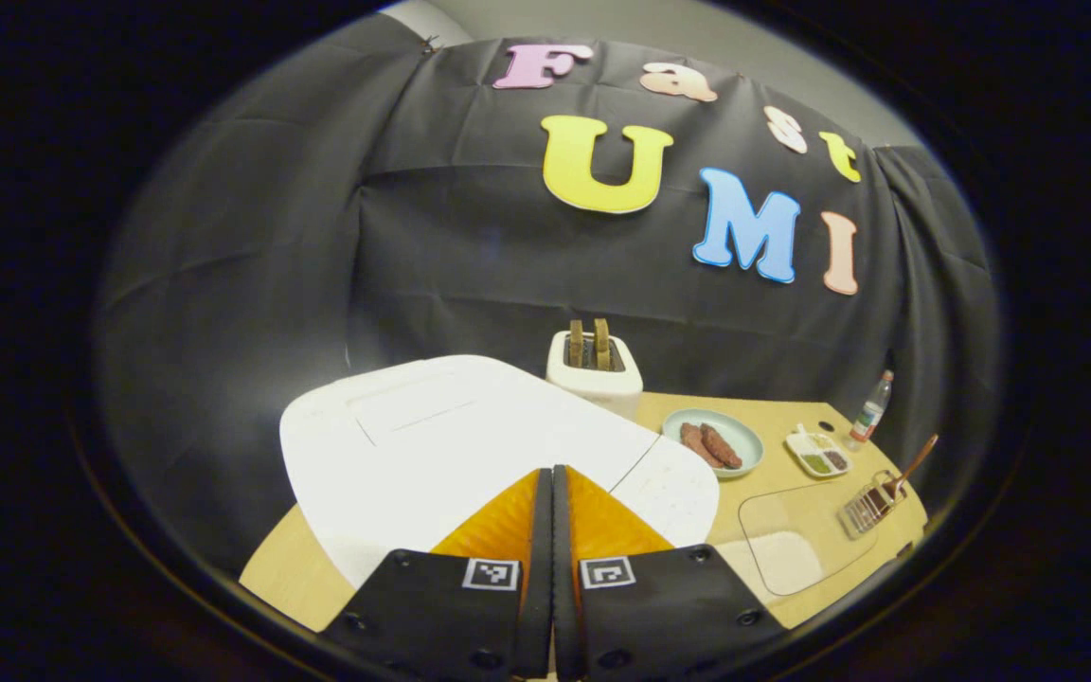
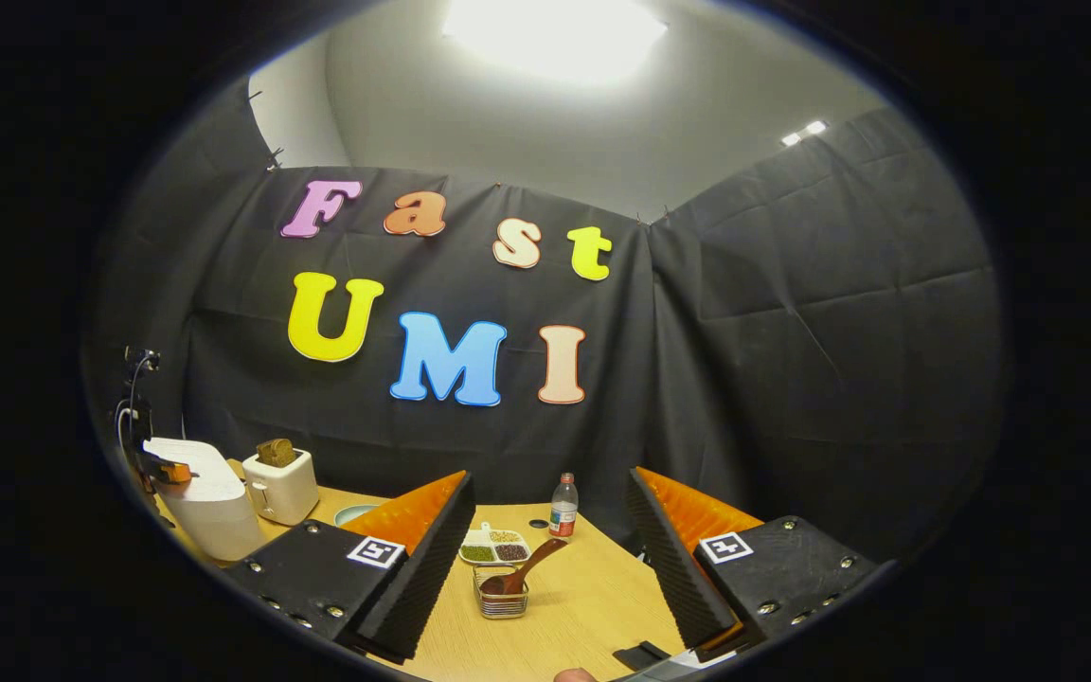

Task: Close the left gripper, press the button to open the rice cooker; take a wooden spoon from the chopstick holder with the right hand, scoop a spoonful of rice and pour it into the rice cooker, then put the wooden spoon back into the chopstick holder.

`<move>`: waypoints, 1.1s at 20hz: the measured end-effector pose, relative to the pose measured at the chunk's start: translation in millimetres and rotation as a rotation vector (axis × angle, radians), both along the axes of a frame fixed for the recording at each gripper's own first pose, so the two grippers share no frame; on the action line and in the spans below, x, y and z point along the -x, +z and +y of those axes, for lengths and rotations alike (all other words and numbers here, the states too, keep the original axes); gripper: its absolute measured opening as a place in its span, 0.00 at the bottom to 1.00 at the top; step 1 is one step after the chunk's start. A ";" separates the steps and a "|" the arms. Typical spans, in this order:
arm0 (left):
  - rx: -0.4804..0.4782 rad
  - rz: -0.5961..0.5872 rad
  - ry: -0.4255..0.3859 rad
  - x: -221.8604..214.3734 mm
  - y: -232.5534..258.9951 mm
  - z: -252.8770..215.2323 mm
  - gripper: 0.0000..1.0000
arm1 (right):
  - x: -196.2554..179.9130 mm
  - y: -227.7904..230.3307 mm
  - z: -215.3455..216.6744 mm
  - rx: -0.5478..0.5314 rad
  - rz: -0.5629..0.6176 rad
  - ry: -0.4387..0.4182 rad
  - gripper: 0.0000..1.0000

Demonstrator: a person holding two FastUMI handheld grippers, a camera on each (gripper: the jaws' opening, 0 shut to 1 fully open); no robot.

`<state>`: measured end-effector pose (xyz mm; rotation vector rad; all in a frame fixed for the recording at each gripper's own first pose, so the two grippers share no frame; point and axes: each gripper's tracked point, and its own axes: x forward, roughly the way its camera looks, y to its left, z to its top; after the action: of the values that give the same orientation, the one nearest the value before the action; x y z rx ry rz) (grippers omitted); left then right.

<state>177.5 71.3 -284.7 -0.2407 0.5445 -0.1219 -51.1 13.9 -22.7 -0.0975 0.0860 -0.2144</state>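
Note:
The white rice cooker (image 1: 432, 445) lies right under my left gripper (image 1: 553, 471), which is shut with its tips over the closed lid near the front seam. In the right gripper view the rice cooker (image 2: 209, 511) stands at the far left with the left gripper (image 2: 169, 470) on top of it. A wire chopstick holder (image 2: 501, 599) holds the wooden spoon (image 2: 528, 566), handle leaning right. My right gripper (image 2: 550, 554) is open, above and short of the holder, with nothing between its fingers. The chopstick holder (image 1: 870, 505) and spoon (image 1: 913, 466) also stand at the table's right end. A clear tub of rice (image 1: 806, 545) sits beside them.
A white toaster (image 1: 595, 367) with two slices stands behind the cooker. On the wooden table (image 2: 593, 606) are a plate of sausages (image 1: 712, 441), a sectioned dish of grains (image 2: 495, 547) and a small bottle (image 2: 563, 506). Black cloth walls close the back and right.

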 end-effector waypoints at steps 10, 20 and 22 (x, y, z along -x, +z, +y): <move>-0.081 -0.062 0.038 -7.3 41.2 12.4 0.09 | -5.9 6.2 -14.1 -0.010 -0.020 0.045 0.97; -0.147 -0.240 0.165 1.1 143.1 30.9 0.08 | -29.8 8.7 -32.9 -0.050 -0.049 0.110 0.97; -0.148 -0.291 0.187 13.2 166.1 30.6 0.09 | -37.5 6.6 -36.8 -0.067 -0.049 0.122 0.97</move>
<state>164.3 101.9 -118.6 -0.1249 0.2381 0.0645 -13.6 -22.9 -16.1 -0.0310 0.0377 -0.0915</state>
